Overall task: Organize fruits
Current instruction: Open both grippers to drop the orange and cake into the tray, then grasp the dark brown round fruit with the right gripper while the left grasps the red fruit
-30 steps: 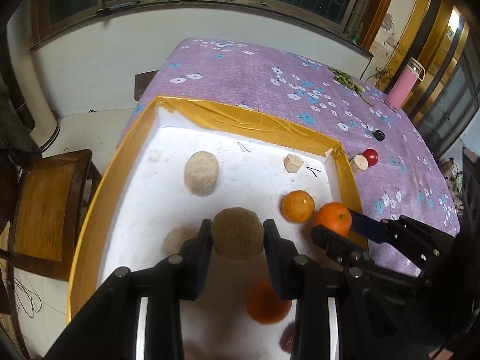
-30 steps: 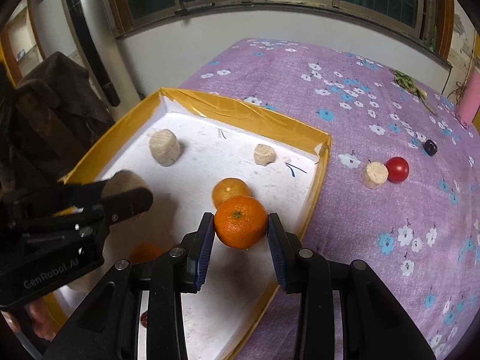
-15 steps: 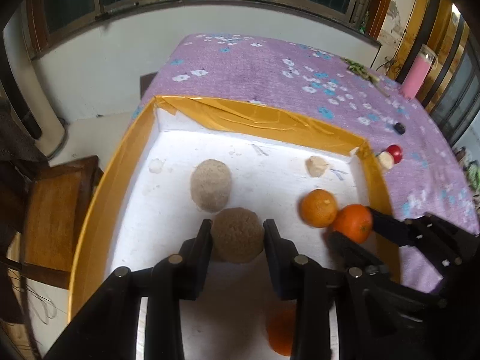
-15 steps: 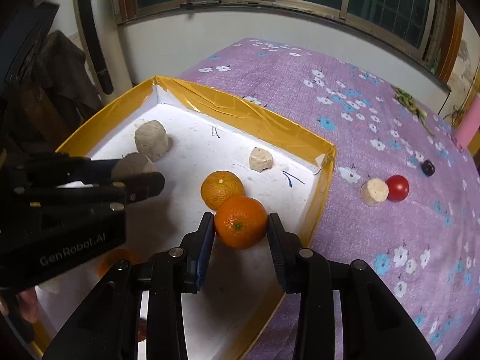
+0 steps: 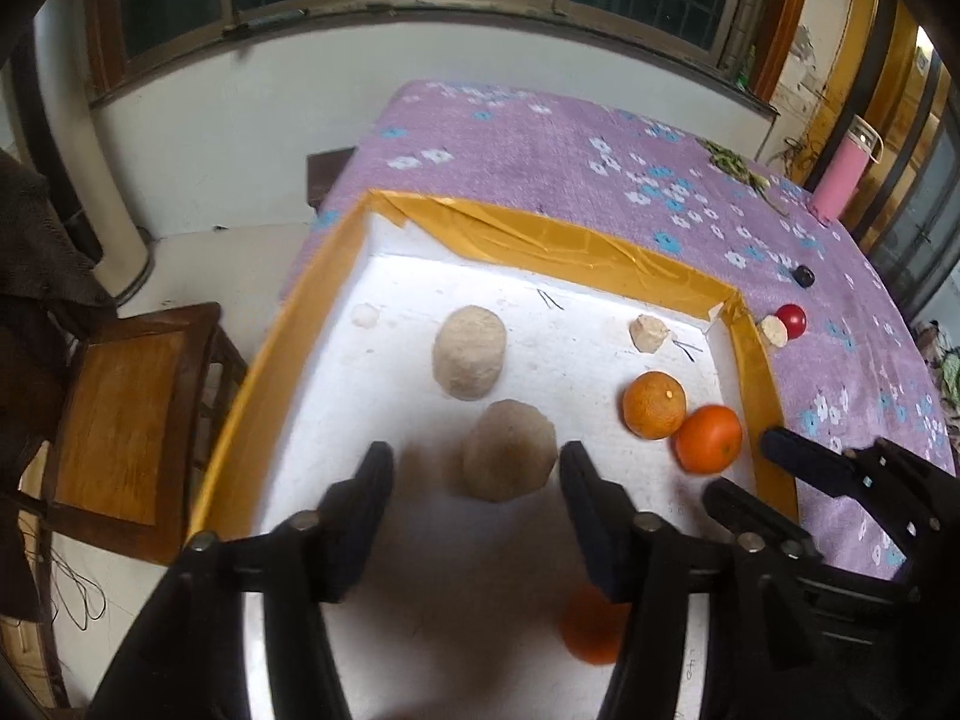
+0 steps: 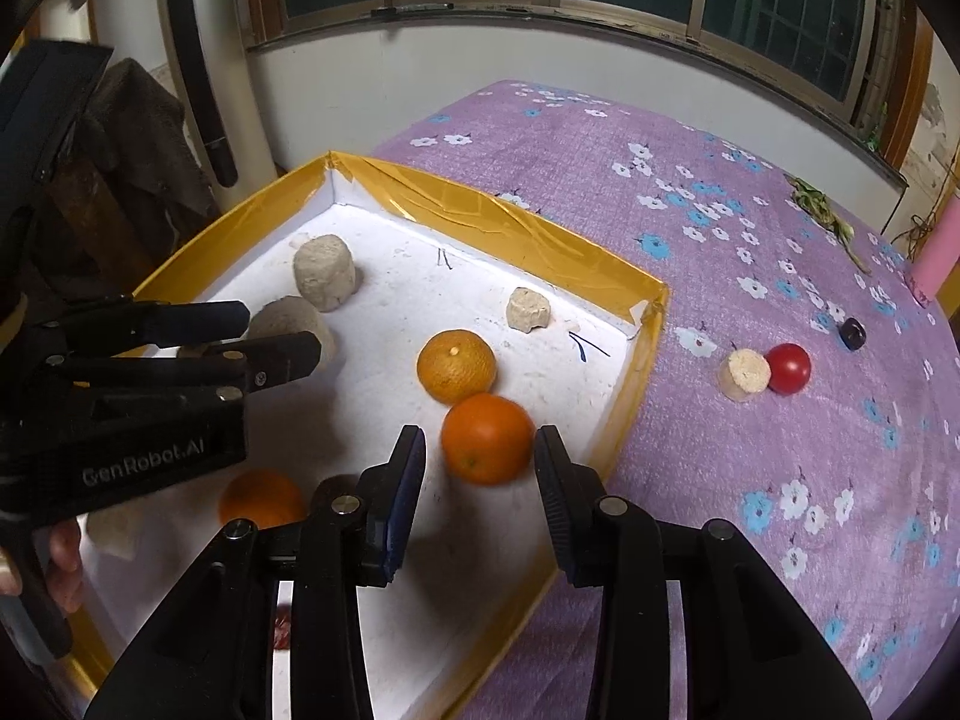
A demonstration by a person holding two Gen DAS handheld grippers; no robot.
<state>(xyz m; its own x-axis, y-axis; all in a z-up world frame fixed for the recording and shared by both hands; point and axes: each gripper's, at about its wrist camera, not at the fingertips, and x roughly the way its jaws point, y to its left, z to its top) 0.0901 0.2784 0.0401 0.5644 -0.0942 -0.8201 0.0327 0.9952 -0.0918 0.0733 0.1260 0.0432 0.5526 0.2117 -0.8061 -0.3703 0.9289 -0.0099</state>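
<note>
Holding both claws over the yellow-rimmed tray (image 5: pixel 288 324), I have each one spread wide and gripping nothing. My left gripper (image 5: pixel 474 480) straddles a beige rough lump (image 5: pixel 509 450) that sits on the tray's white floor, with a gap showing on either side between the lump and my fingers (image 5: pixel 372 492). A second, taller beige lump (image 5: pixel 469 351) stands just beyond it, toward the tray's far wall, and a small beige chunk (image 5: pixel 648 333) lies near the tray's far right corner.

My right gripper (image 6: pixel 480 468) is parted around a bright orange (image 6: pixel 487 438) resting on the tray floor close to the tray's right wall; it looks a little blurred, and neither pad appears to press it. A paler, dimpled orange (image 6: pixel 456 366) sits just behind it, touching or nearly touching; I cannot tell which. From the left wrist view the same pair sit side by side by the tray's right rim, the bright one (image 5: pixel 708 439) nearer my right claw. A third orange (image 6: pixel 261 498) lies at the tray's near end, partly hidden under my left gripper's body.

Outside the tray, on the purple flowered cloth (image 6: pixel 750 192) past its right wall, a cut beige piece (image 6: pixel 744 373) touches a red round fruit (image 6: pixel 788 367), and a small dark fruit (image 6: pixel 852 332) lies farther off. A pink bottle (image 5: pixel 843 171) stands at the cloth's far edge, and a wooden chair (image 5: pixel 126 420) sits left of the tray, off the table.
</note>
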